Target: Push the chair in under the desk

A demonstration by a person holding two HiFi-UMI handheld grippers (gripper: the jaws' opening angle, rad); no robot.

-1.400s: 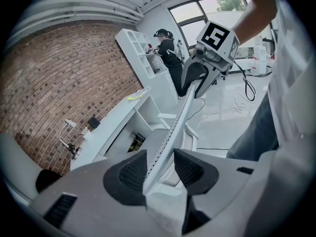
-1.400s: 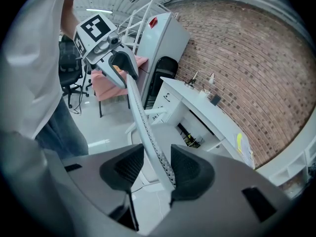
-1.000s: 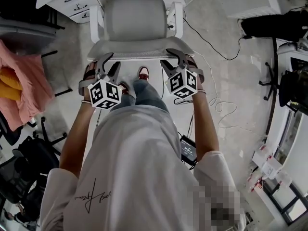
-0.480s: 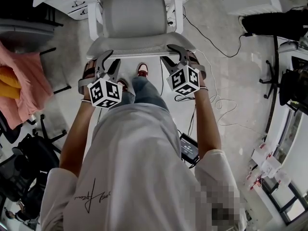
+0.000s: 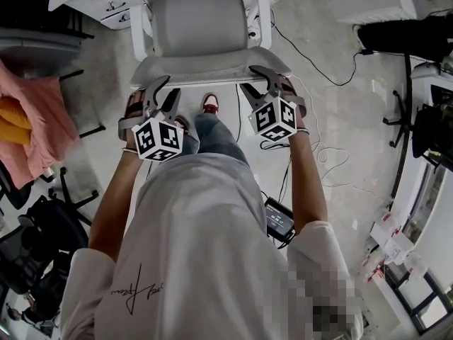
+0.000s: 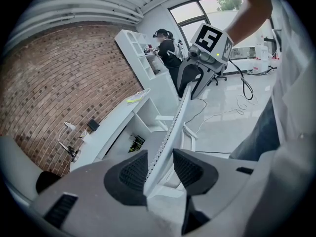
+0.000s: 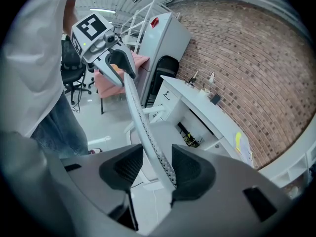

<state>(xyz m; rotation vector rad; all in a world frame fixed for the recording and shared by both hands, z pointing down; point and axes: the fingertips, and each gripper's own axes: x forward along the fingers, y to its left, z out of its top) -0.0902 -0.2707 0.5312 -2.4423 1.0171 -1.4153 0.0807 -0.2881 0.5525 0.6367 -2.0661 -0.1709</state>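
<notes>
Now: white mesh-backed office chair [image 5: 202, 27] at 12 o'clock; left tongs [image 5: 164, 89] closing round its backrest rim, right tongs [image 5: 253, 78] open astride it.

1. Chair [image 5: 200, 23]: a pale grey office chair with white armrests on either side, standing upright and seen from above. Its thin mesh backrest is nearest, and the seat points away towards the desk.
2. Desk [image 6: 114, 124]: a long white desk at the far side against a brick wall. Its open kneehole is straight ahead of the chair, and most of the seat is outside it.
</notes>
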